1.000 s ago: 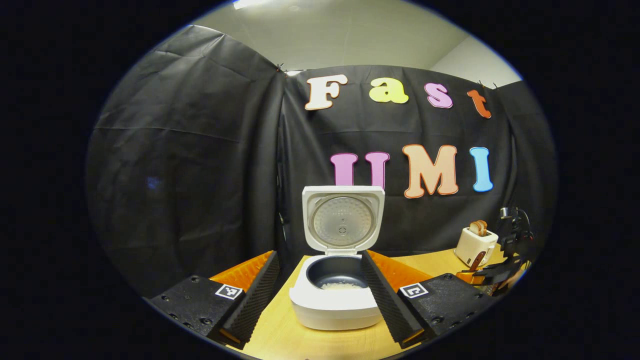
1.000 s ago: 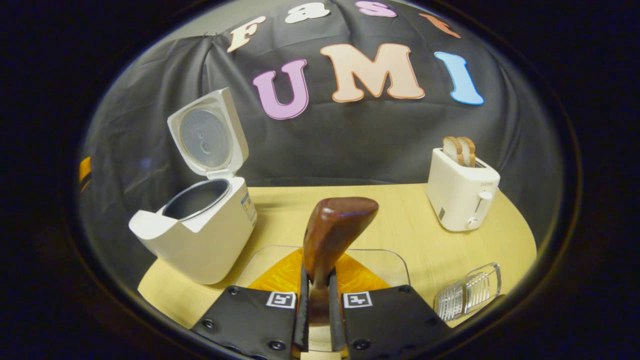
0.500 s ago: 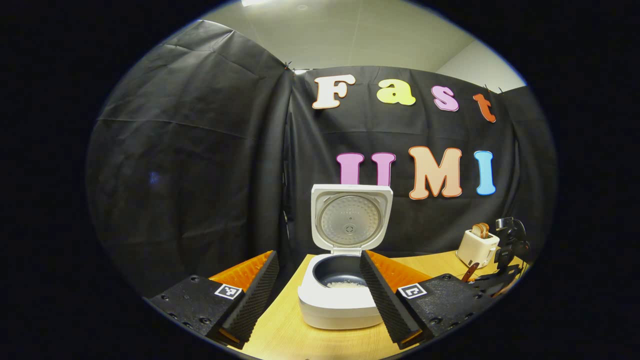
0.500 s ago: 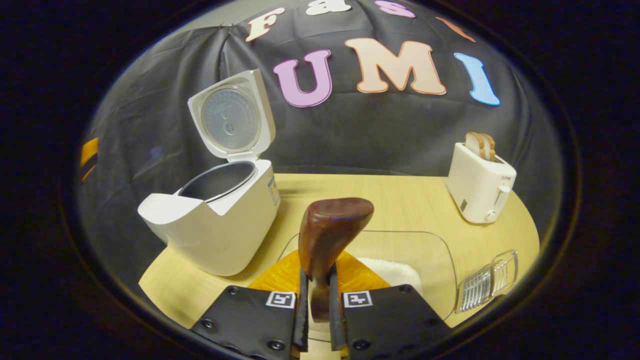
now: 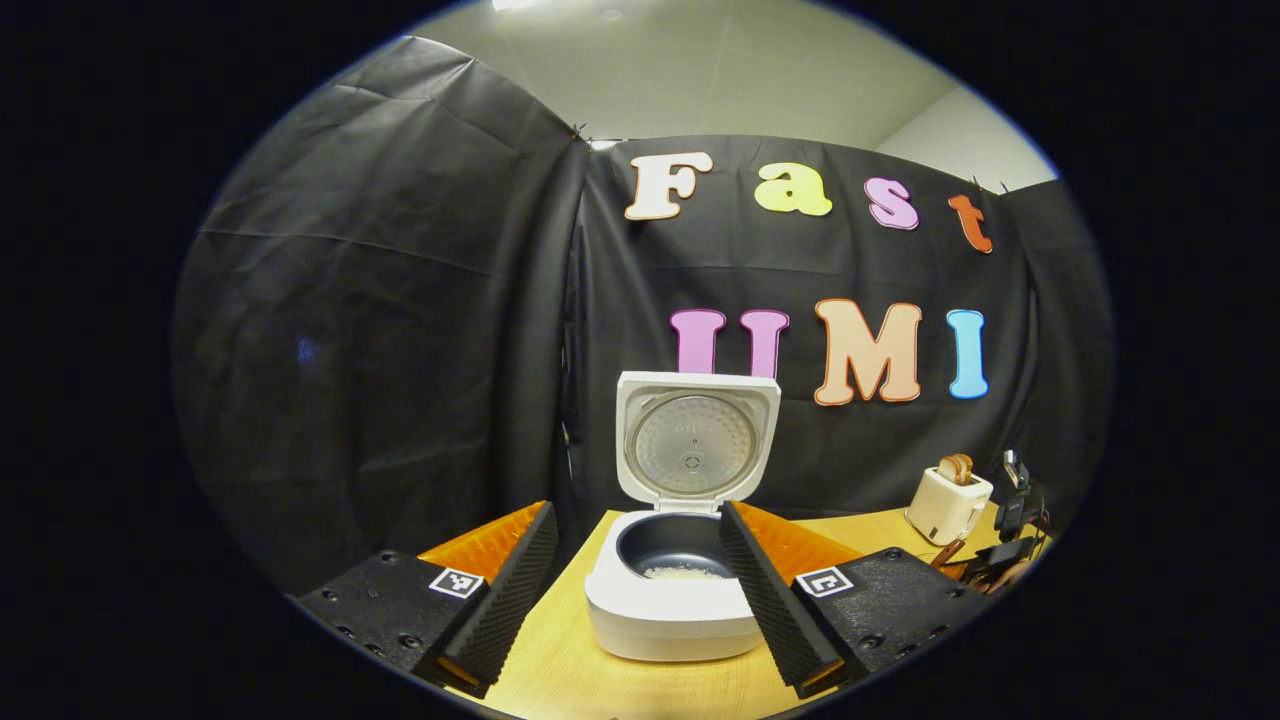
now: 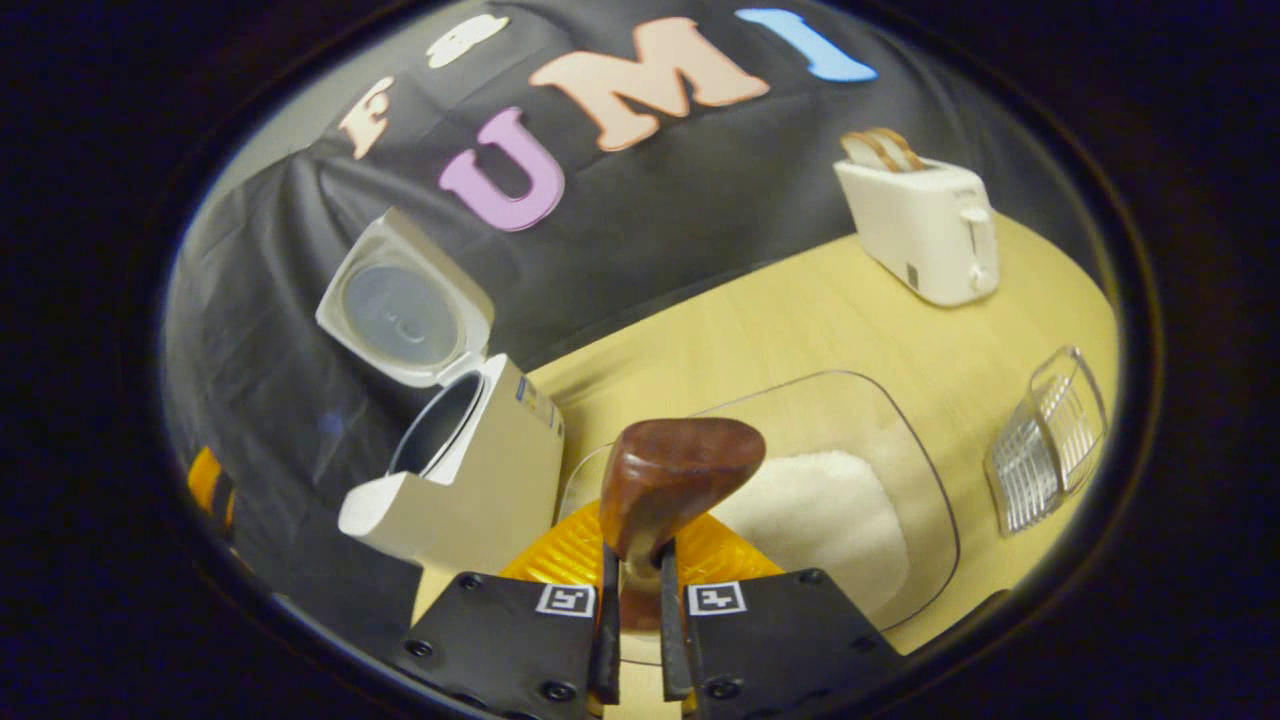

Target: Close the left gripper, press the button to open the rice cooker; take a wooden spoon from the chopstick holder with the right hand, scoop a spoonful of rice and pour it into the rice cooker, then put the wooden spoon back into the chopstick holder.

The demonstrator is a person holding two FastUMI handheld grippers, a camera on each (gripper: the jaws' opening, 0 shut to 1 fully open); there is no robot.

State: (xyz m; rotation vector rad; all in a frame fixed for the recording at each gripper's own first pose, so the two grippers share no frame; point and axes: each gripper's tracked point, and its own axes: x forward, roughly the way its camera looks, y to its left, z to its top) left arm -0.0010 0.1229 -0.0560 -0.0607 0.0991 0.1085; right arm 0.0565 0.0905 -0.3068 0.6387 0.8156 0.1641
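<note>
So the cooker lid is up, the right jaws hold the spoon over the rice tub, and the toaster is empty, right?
Not quite: the toaster holds two bread slices, as the right gripper view shows. The cooker lid is up, and the spoon is held over the rice tub.

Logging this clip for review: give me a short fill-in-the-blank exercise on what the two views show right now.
1. The rice cooker stands with its lid ____.
2. The right claw is shut on the wooden ____.
3. The clear container on the table holds white ____.
4. Two slices of bread stick out of the ____.

Missing words: open; spoon; rice; toaster
</note>
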